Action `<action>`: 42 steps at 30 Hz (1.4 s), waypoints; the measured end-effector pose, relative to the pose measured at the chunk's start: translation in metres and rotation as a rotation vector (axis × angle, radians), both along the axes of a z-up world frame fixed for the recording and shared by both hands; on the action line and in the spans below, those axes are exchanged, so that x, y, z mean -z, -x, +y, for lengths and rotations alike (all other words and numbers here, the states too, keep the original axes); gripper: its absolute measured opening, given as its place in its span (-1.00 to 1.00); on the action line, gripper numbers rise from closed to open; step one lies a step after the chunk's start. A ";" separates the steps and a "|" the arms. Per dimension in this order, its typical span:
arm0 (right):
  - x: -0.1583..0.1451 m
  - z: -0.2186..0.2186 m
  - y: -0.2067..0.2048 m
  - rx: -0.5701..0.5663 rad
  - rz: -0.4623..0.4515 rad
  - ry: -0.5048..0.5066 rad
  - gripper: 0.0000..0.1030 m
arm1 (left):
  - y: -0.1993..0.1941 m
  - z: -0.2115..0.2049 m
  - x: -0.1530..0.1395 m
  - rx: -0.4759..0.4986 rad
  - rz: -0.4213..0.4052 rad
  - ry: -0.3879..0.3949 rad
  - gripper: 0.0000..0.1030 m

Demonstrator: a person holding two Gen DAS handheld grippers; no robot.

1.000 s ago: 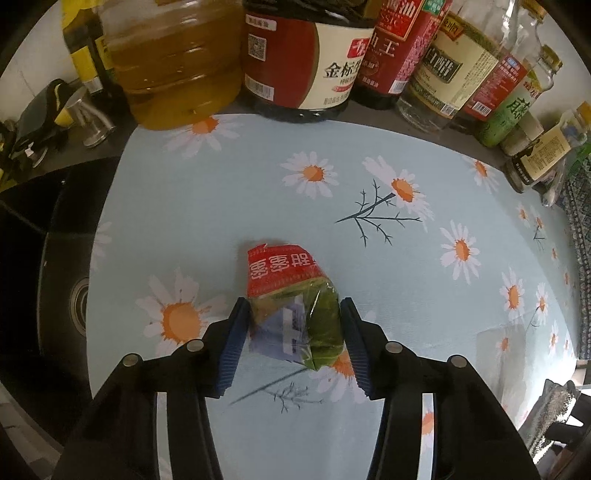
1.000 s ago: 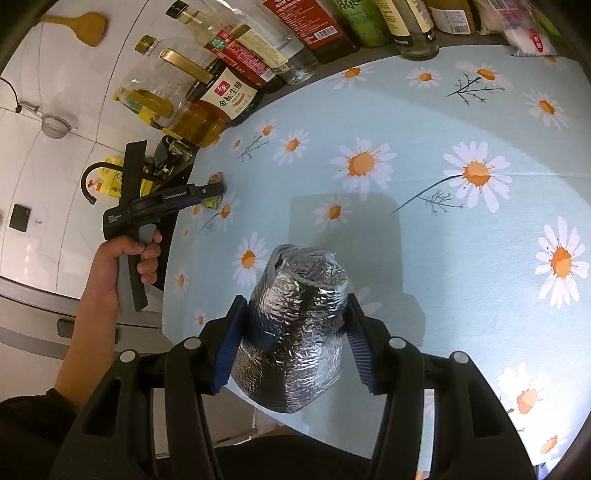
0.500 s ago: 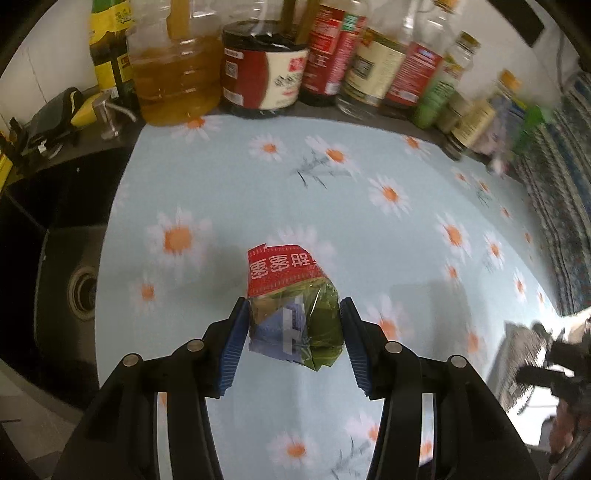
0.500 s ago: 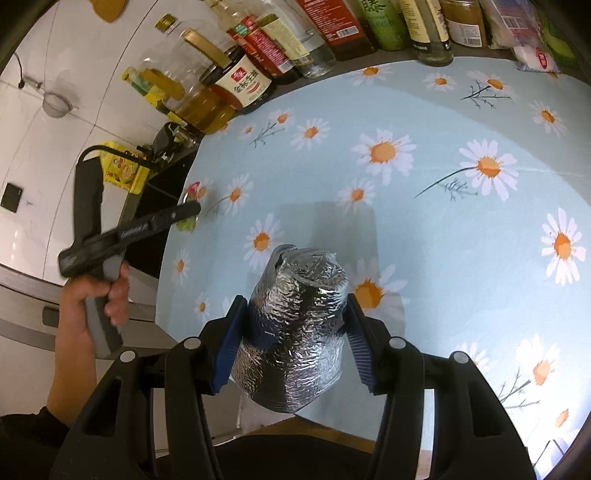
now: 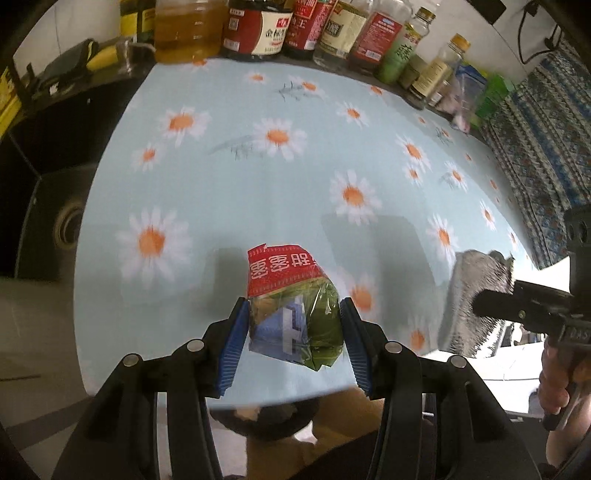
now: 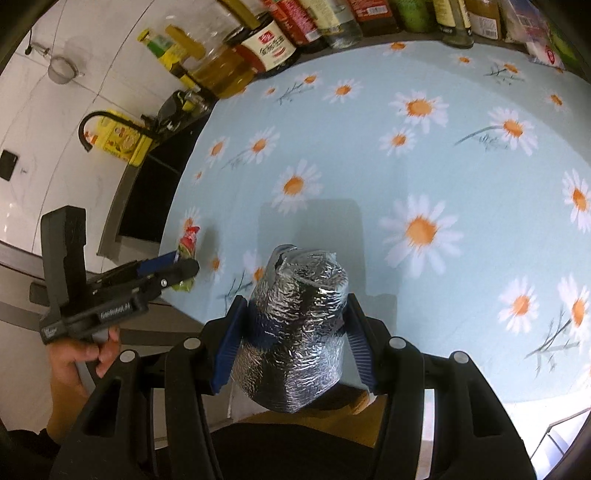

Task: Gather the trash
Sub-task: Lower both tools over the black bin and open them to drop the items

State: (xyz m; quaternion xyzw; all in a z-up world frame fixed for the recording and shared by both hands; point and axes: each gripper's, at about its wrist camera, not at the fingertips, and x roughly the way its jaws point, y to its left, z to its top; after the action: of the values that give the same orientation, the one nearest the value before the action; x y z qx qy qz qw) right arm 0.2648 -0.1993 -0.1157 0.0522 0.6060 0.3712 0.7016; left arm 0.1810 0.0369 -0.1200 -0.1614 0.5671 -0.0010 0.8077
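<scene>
Our left gripper (image 5: 293,326) pinches a snack wrapper (image 5: 291,302); our right gripper (image 6: 293,334), at three o'clock, clamps a foil bag (image 6: 299,332).

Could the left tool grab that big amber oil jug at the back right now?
Probably not. The left tool is already shut on a red-and-green plastic snack wrapper, and the big amber oil jug stands across the daisy-print tablecloth, far off.

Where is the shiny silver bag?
The silver foil bag is clamped in the right hand-held gripper, above the daisy tablecloth's near edge.
</scene>
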 end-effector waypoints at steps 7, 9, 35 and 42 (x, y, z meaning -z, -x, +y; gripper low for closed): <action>0.008 0.012 0.038 -0.011 0.004 0.021 0.05 | 0.044 -0.012 0.007 0.033 0.016 0.004 -0.07; 0.010 0.016 0.051 -0.015 0.003 0.031 0.05 | 0.055 -0.012 0.009 0.039 0.023 0.014 -0.07; 0.086 0.055 0.145 -0.067 0.100 0.210 0.07 | 0.133 -0.032 0.083 0.135 0.182 0.124 -0.07; 0.112 0.062 0.148 -0.061 0.141 0.239 0.08 | 0.140 -0.025 0.105 0.123 0.244 0.126 -0.07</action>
State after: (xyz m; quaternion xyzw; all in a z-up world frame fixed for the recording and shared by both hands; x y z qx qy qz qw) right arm 0.1168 -0.1377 -0.2280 -0.0243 0.6952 0.3129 0.6467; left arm 0.0412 0.0121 -0.2251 -0.1757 0.6688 -0.0662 0.7193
